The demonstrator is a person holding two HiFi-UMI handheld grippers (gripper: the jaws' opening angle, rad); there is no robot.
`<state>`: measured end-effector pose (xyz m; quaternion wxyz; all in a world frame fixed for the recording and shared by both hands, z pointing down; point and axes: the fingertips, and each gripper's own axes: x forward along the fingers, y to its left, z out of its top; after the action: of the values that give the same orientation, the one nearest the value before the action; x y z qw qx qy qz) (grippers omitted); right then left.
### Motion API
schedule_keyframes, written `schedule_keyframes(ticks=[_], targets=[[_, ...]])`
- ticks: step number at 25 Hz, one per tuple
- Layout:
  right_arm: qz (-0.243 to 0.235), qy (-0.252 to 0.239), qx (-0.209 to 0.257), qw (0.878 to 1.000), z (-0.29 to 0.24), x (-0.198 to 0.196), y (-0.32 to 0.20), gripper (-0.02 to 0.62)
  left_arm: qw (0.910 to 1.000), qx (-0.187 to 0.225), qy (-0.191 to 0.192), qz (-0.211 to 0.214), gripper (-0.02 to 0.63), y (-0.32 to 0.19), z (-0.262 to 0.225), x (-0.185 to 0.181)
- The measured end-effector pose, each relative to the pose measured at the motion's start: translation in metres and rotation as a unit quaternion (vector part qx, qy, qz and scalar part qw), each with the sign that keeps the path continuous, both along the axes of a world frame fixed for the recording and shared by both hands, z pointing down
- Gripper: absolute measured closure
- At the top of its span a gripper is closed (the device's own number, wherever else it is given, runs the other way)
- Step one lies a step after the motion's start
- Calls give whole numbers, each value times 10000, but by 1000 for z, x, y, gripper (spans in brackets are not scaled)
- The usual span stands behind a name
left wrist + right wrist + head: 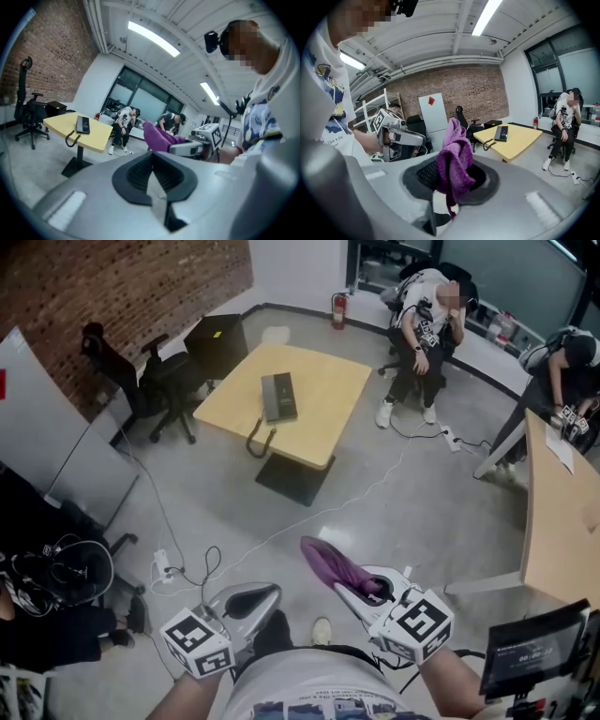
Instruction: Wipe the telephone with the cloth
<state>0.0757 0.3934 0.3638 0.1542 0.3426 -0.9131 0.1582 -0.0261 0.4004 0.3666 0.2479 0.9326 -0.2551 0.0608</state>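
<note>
In the head view I have both grippers low in front of me, well away from the yellow table [323, 413] across the room. The telephone [278, 396] lies flat on it, and its cord [258, 442] hangs over the near edge.

My right gripper [361, 589] is clamped on the purple cloth [328, 563], which sticks out past the tips. Only the right gripper view shows how it sits: the cloth is bunched between the pads and draped down over them, with a loose strand hanging below.

My left gripper [270, 594] has its jaws together with nothing between them. From the head view I can barely make this out, but the left gripper view shows the dark pads meeting in a thin seam. That view also catches the cloth side-on, with a seated person [124, 123] beyond the table.
</note>
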Motion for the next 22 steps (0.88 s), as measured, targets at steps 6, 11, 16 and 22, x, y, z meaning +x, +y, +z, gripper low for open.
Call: schedule_keyframes(ticks=[6,11,16,22], targets=[[-178,-21,29,9998,7,5,19,511,9999,-23,-7,-142,601,19,9,4],[-233,-8,97,9997,5,9,27,511,9998,3,36,-194,601,27,9,8],[-272,5,150,9995,7,13,32,511,9997,22,69,-231,601,30,10,13],[-269,42,194,9994,1,11,42,511,9996,110,94,-224,601,36,2,11]])
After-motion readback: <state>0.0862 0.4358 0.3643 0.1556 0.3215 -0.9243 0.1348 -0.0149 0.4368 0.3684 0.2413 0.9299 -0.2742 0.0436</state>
